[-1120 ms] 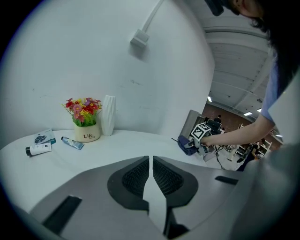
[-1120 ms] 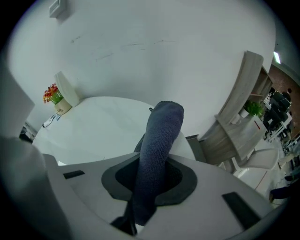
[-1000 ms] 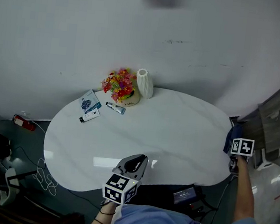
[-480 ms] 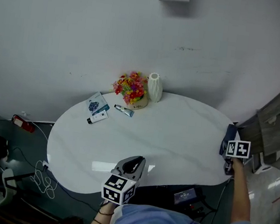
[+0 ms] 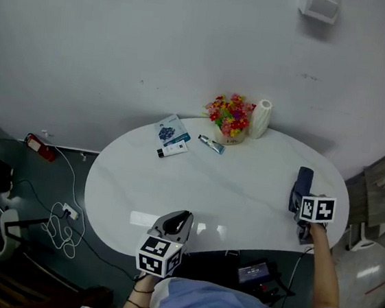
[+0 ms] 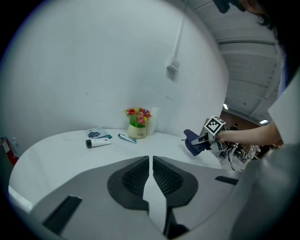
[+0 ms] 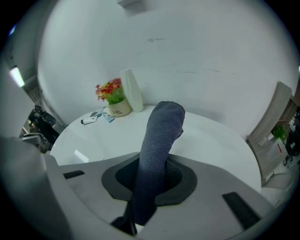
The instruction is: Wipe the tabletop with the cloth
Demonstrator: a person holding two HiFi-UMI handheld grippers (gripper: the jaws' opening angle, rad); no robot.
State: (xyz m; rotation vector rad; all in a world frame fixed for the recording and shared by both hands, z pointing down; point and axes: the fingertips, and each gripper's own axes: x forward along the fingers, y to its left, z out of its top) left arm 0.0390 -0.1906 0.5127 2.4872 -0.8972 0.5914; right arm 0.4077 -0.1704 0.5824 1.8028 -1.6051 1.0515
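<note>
Now, right gripper (image 5: 301, 199) clenched on dark blue cloth (image 5: 303, 180) at the right end of the tabletop (image 5: 230, 189); wiping seemingly not begun.
Cloth is held there probably to start a sweep leftward; its long axis runs straight out of the jaws, free end toward the far wall. Left gripper (image 5: 176, 222) is pinched together, empty, parked at the near edge, out of the way.

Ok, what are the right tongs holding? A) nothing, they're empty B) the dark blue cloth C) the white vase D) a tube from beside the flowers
B: in the right gripper view the right tongs are shut on the dark blue cloth, which sticks up from between them.
</note>
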